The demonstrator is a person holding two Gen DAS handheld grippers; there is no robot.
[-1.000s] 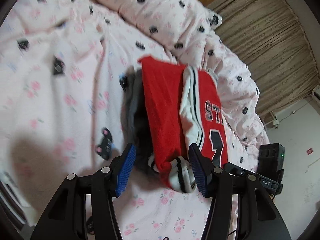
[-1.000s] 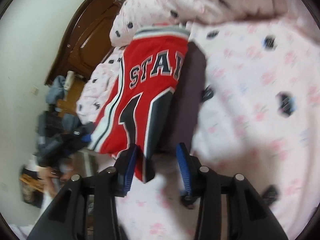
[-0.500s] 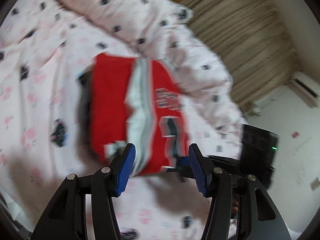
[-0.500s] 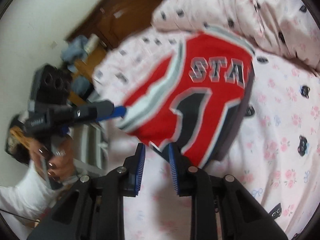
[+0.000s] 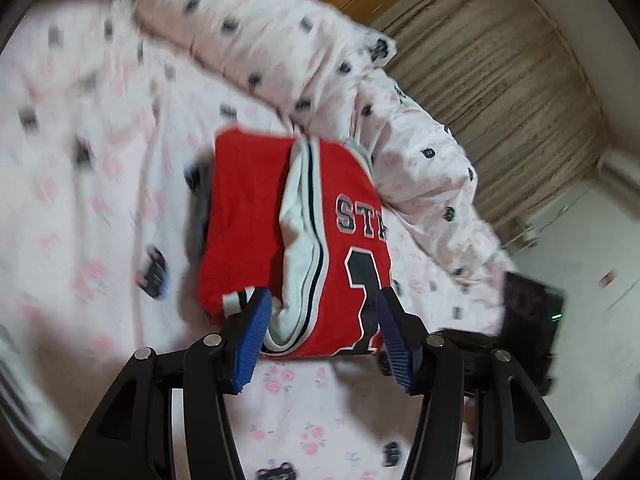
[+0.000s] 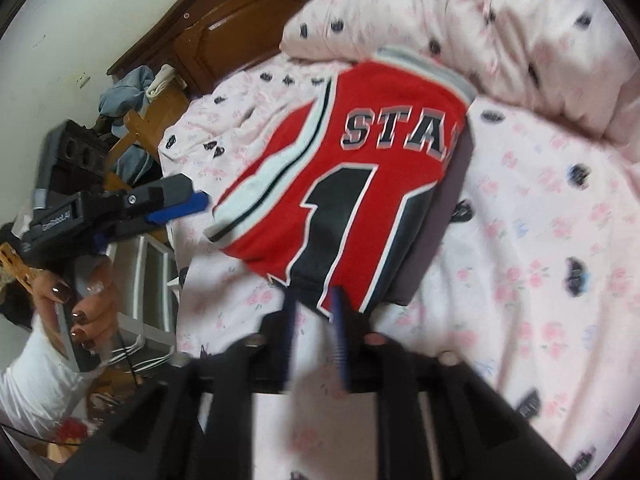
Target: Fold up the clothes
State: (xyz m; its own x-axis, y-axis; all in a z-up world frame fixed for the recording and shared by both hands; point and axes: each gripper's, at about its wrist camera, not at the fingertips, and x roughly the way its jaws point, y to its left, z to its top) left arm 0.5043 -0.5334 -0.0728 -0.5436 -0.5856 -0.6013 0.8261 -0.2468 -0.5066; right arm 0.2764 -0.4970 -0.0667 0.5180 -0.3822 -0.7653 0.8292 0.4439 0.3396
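Observation:
A folded red jersey with white and black trim and a black number lies on the pink bed, on top of a dark grey garment. The jersey also shows in the right wrist view. My left gripper is open and empty, its blue pads just short of the jersey's near edge. In the right wrist view the left gripper hovers left of the jersey. My right gripper has its blue pads close together at the jersey's near hem; the view is blurred, so contact is unclear.
A pink patterned duvet is bunched along the far side of the bed. A wooden headboard and a chair with blue clothes stand at the left. The bed's edge drops off on the left.
My right gripper's jaws have narrowed from open to nearly shut at the jersey's near hem. My left gripper has pulled back a little and stayed open.

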